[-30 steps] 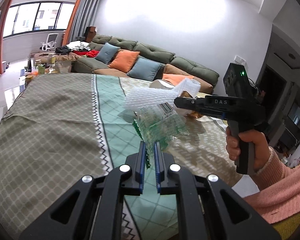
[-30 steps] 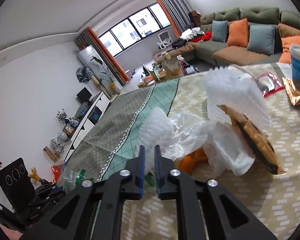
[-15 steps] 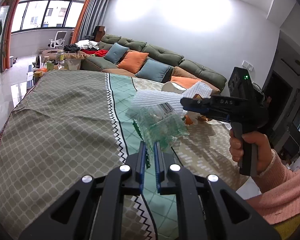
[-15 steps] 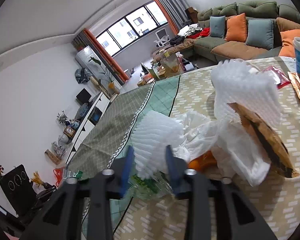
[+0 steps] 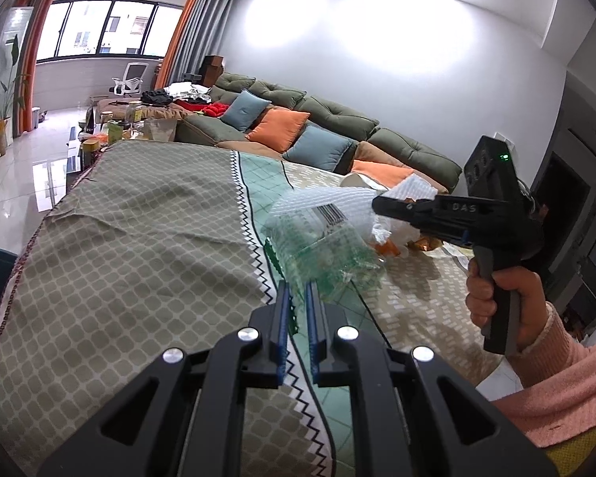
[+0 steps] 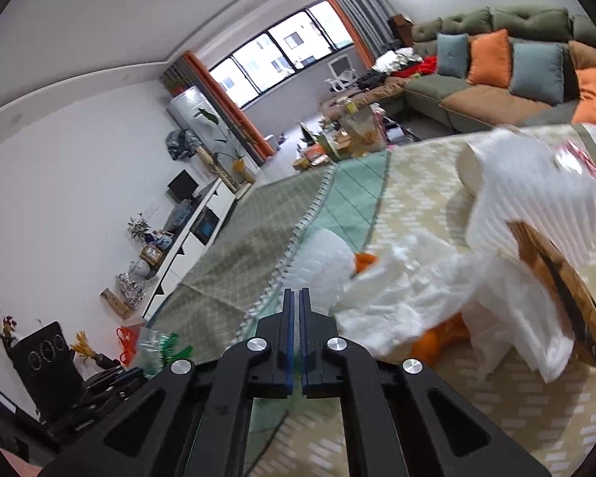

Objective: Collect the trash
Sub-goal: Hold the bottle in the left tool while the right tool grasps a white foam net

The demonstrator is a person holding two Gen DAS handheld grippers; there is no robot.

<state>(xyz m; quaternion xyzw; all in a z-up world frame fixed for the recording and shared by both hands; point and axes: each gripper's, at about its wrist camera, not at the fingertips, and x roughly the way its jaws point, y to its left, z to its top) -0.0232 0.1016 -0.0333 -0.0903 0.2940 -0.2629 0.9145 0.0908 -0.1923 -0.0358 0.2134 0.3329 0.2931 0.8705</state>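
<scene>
My left gripper [image 5: 297,290] is shut on a crumpled clear plastic bag with green print [image 5: 322,254], holding it above the tablecloth [image 5: 139,238]. A white foam net [image 5: 318,206] lies just beyond the bag. The right gripper [image 5: 377,202], held by a hand in a pink sleeve, has its tip at that net's right end. In the right wrist view the right gripper [image 6: 296,298] is shut, with the foam net [image 6: 322,262] right at its tips. I see nothing between the pads. The bag [image 6: 159,348] shows at lower left.
More trash is piled to the right: crumpled white tissue [image 6: 417,290], orange peel [image 6: 437,338], a brown wrapper [image 6: 556,290], a white foam sheet [image 6: 536,206]. A sofa [image 5: 337,119] stands behind the table. The table's near edge runs by the pink sleeve [image 5: 556,377].
Half a second ago the right jaws stood wide around the foam net; now they are shut. The left gripper has kept its hold on the bag and shifted slightly.
</scene>
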